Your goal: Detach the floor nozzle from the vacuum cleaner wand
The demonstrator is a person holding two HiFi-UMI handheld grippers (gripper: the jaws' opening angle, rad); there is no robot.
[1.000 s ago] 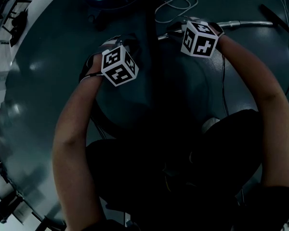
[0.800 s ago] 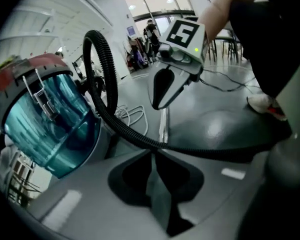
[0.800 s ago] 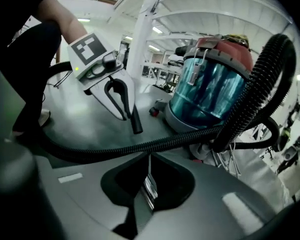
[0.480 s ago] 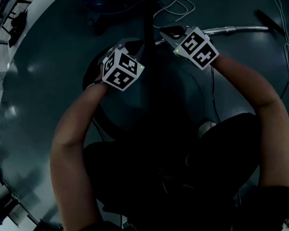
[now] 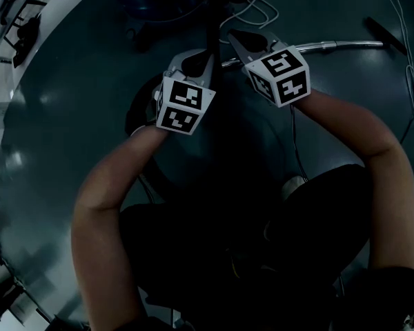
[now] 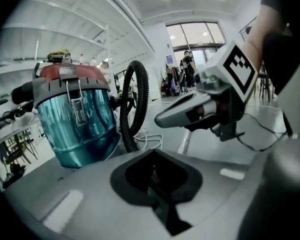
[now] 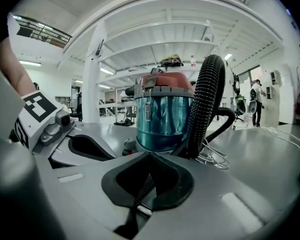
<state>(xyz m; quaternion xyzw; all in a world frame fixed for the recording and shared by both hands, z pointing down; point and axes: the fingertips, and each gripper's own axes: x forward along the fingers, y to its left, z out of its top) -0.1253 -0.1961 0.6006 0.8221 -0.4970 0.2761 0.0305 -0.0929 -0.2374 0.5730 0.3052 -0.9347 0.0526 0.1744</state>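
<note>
**Tongs.** The left gripper point(image 5: 195, 59) and the right gripper point(image 5: 243, 43) are held side by side, close together, and both point toward the far side. In each gripper view the tongs are closed, and the two halves meet around a dark diamond-shaped recess. No part of the vacuum cleaner sits between them. The left gripper view shows the right gripper's tongs from the side as one closed, pointed beak.

**Vacuum cleaner.** The canister point(image 7: 165, 119) stands upright on the floor point(image 7: 270, 149), beyond both grippers. It has a teal translucent drum, a red and grey lid and a metal latch. The black ribbed hose point(image 7: 205, 104) rises just right of the drum and arches over. A loose white cable point(image 5: 259, 9) lies coiled on the floor beside the canister.

**Wand.** The metal wand point(image 5: 338, 44) lies flat on the floor at the far right. Its left end runs in under the right gripper. Neither gripper touches it.

**Floor nozzle.** The head view is too dark to make out the floor nozzle, and neither gripper view shows it.
</note>
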